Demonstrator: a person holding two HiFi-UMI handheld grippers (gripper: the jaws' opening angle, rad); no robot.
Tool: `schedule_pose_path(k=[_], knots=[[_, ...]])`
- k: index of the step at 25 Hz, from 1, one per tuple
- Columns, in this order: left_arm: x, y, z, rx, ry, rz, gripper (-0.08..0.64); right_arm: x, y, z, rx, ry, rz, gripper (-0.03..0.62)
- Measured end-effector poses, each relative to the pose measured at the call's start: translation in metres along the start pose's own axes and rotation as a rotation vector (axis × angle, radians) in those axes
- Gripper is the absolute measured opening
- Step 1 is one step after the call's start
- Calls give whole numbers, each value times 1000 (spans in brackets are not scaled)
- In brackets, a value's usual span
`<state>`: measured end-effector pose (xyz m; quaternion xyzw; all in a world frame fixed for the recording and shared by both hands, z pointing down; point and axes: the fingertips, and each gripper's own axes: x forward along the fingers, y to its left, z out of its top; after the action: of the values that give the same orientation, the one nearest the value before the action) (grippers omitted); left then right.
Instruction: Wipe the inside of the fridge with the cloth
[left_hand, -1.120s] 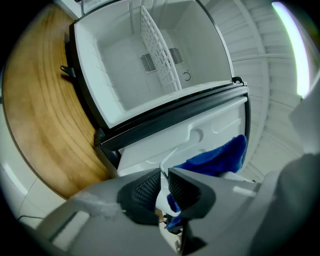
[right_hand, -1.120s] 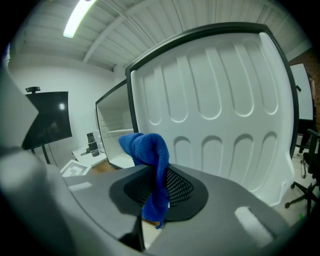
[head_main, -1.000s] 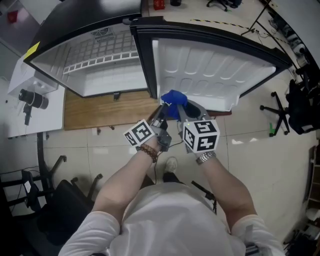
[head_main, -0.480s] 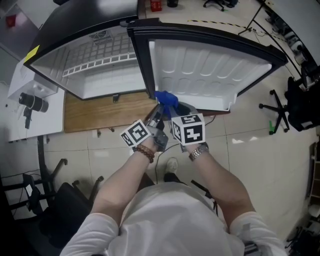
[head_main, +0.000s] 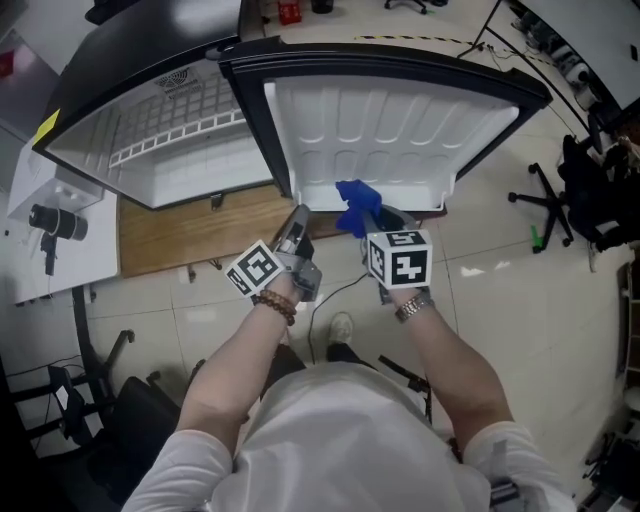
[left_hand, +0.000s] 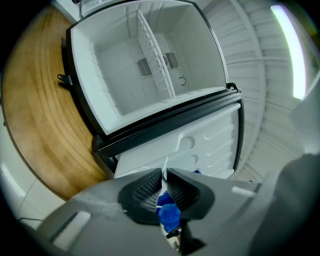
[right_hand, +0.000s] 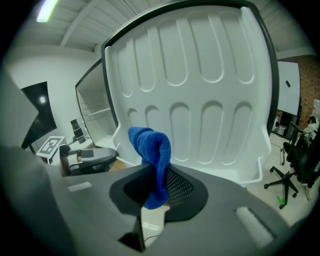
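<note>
Cloth (right_hand: 151, 150): blue, nappy, bunched into a hanging fold; pinched between the ribbed pads of the right gripper (right_hand: 159, 175), in front of the door's lower part.
Left gripper (left_hand: 164, 176): jaws have just been closing and are now almost together, with a thin slit at the tips; a blue patch shows low in the gap, unclear what.
Fridge (head_main: 200, 170): black shell, smooth white liner, wire shelf (left_hand: 154, 65), on a wooden top (head_main: 180, 230).
Door (head_main: 390, 130): open, white moulded plastic with rounded ribs.
Around: chair base (head_main: 545, 210) on the tiled floor (head_main: 480, 290).
Views: only the left gripper view shows the rear vents (left_hand: 145, 66).
</note>
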<state>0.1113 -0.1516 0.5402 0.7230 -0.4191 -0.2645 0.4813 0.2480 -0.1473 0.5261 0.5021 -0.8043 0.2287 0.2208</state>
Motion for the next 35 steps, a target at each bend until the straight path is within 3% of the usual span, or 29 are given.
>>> schedule_pose_path(k=[12, 16, 20, 22, 23, 28, 35], knots=[[-1, -1, 2, -13, 11, 4, 28, -39, -91, -12, 64, -25, -164, 52], [-2, -2, 5, 34, 20, 16, 28, -49, -114, -14, 75, -35, -205, 52], [-2, -5, 2, -17, 16, 6, 28, -59, -134, -13, 90, -46, -238, 52], [-3, -4, 5, 24, 24, 13, 28, -63, -141, -13, 96, -54, -247, 52], [-3, -4, 6, 38, 27, 15, 28, -65, -143, -12, 98, -59, -250, 52], [-2, -7, 2, -29, 30, 4, 28, -80, -142, 0, 111, -136, -238, 52], [-1, -13, 4, -59, 56, -10, 28, -121, -91, 8, 78, -275, -147, 52]])
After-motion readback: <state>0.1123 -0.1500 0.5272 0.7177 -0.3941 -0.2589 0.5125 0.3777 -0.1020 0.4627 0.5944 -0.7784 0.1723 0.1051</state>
